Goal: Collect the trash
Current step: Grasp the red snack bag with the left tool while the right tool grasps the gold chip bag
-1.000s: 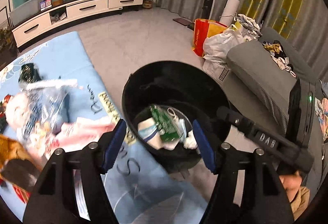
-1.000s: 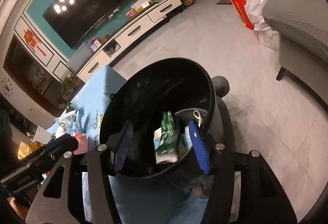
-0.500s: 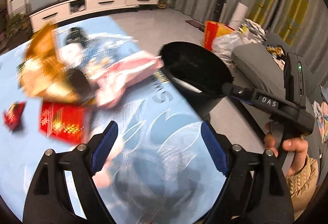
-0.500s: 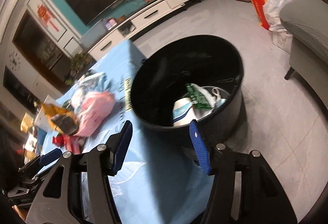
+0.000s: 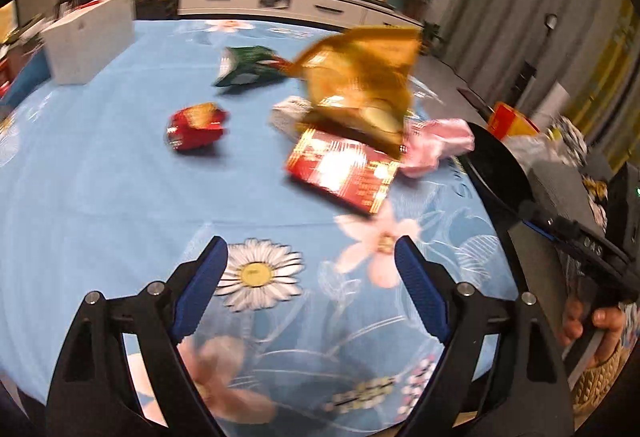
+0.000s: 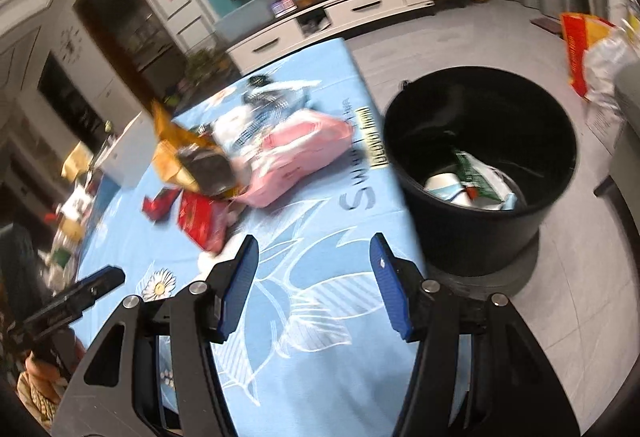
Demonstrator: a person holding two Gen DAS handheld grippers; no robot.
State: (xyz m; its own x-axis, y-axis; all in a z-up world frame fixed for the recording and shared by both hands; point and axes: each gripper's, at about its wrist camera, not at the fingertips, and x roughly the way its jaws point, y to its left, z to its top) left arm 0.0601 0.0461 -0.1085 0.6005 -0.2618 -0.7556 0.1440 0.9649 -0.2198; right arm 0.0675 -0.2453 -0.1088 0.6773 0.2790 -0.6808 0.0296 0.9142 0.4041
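Trash lies on the blue flowered tablecloth (image 5: pixel 100 189): a red crumpled wrapper (image 5: pixel 196 125), a red flat packet (image 5: pixel 344 169), a gold bag (image 5: pixel 360 77), a green wrapper (image 5: pixel 248 69) and a pink bag (image 5: pixel 436 145). My left gripper (image 5: pixel 310 277) is open and empty above the cloth, short of the red packet. My right gripper (image 6: pixel 314 283) is open and empty over the table's corner. The black bin (image 6: pixel 484 173) stands on the floor to its right and holds wrappers (image 6: pixel 468 185). The pink bag (image 6: pixel 296 153) and red packet (image 6: pixel 200 217) also show in the right wrist view.
A white box (image 5: pixel 88 41) stands at the table's far left. The bin's rim (image 5: pixel 496 165) is beside the table's right edge, with the other hand-held gripper (image 5: pixel 580 241) over it. A grey sofa (image 5: pixel 560 189), bags on the floor (image 6: pixel 592 49) and a TV cabinet (image 6: pixel 360 13) surround the table.
Both grippers swung left, away from the bin and over the table. The left one now faces the pile of wrappers; the bin has slid to the right edge of its view.
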